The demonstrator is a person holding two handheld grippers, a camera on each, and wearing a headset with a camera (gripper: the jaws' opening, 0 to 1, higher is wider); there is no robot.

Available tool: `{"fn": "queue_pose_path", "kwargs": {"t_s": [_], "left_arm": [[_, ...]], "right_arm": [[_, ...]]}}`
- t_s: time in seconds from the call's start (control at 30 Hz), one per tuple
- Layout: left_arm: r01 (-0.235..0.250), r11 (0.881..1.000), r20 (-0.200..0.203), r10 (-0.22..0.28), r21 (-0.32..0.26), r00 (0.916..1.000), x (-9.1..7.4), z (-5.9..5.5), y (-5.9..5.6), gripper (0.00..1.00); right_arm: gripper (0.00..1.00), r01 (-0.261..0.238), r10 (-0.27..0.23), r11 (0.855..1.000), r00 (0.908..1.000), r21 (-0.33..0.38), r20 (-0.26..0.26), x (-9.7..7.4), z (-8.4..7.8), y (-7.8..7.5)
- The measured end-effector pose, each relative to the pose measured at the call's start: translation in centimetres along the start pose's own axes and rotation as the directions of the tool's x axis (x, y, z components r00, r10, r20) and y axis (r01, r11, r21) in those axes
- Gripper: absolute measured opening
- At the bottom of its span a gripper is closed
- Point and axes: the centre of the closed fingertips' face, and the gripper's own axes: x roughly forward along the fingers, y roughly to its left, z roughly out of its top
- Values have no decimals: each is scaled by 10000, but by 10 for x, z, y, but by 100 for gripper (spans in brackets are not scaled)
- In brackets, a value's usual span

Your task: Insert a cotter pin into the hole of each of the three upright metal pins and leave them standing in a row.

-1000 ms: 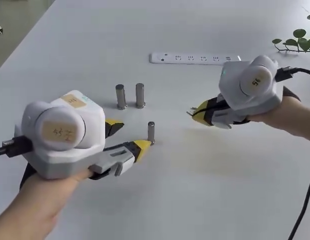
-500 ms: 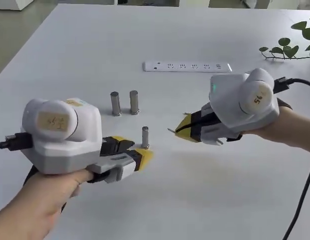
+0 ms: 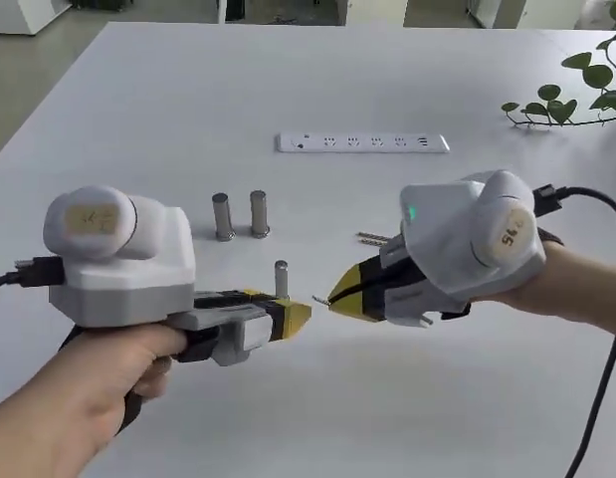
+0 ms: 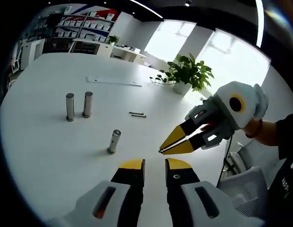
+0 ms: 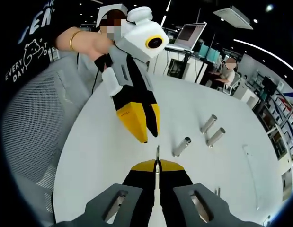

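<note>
Three upright metal pins stand on the white table: a pair (image 3: 240, 215) (image 4: 79, 105) (image 5: 212, 130) at the back and a lone pin (image 3: 281, 279) (image 4: 113, 141) (image 5: 181, 146) nearer me. My right gripper (image 3: 332, 297) (image 4: 161, 150) (image 5: 157, 165) is shut on a thin cotter pin (image 3: 319, 299) (image 5: 157, 153), whose tip pokes out just right of the lone pin. My left gripper (image 3: 293, 317) (image 4: 155, 164) (image 5: 147, 131) hovers in front of the lone pin. Its jaws are a narrow gap apart with nothing between them, tip to tip with the right gripper.
Two loose cotter pins (image 3: 372, 238) (image 4: 137, 114) lie on the table right of the metal pins. A white power strip (image 3: 362, 143) (image 4: 113, 81) lies further back. A leafy plant (image 3: 566, 95) (image 4: 186, 75) stands at the far right. A cable (image 3: 596, 398) trails from the right gripper.
The right gripper has carried the cotter pin left and down toward the lone pin. The left gripper's jaws have narrowed from wide apart, and it has levelled out in front of that pin.
</note>
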Motion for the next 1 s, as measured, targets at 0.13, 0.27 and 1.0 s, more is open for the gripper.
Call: {"fn": "queue_pose_path", "kwargs": {"t_s": [0.13, 0.27, 1.0], "left_arm": [[189, 9991, -174, -196, -388, 9997, 3, -5, -5, 12], [481, 9965, -120, -491, -679, 9987, 4, -4, -11, 9], [784, 9769, 205, -759, -1986, 9969, 4, -2, -12, 0]], "right_arm": [[0, -204, 205, 9996, 9998, -177, 82, 0, 4, 7], [0, -311, 312, 9990, 9995, -313, 42, 1, 4, 10], [0, -372, 389, 9978, 9988, -548, 313, 1, 18, 12]]}}
